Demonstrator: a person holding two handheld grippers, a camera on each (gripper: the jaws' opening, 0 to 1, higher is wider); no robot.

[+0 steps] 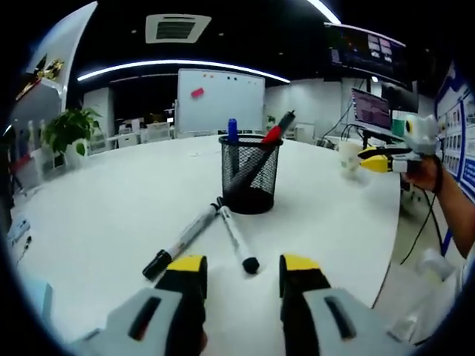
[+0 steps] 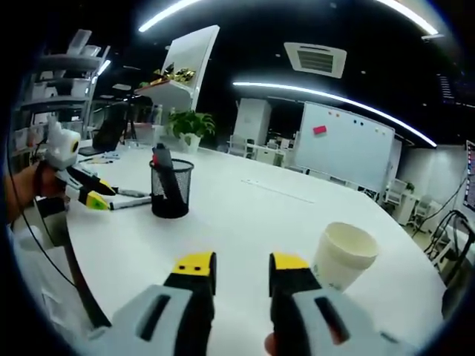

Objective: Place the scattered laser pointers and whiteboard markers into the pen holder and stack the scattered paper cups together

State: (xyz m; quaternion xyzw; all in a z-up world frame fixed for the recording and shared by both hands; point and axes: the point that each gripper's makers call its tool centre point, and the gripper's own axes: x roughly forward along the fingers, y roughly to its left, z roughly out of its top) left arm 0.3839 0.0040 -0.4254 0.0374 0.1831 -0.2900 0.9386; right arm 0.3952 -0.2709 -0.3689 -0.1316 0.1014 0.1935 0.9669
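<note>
Left hand-held gripper (image 1: 243, 276) wide | two markers (image 1: 239, 240) flat, caps toward camera | right hand-held gripper (image 2: 243, 274) wide

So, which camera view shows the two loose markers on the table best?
The left gripper view: the two markers lie uncovered on the white table, just ahead of the left gripper and before the mesh pen holder. In the right gripper view they are small, far and partly behind the left gripper.

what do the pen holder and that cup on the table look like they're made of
The pen holder looks like black metal wire mesh, matte: light shows through its fine grid. The cup looks like plain paper, off-white and dull, with a rolled rim, though thin plastic can't be ruled out.
</note>
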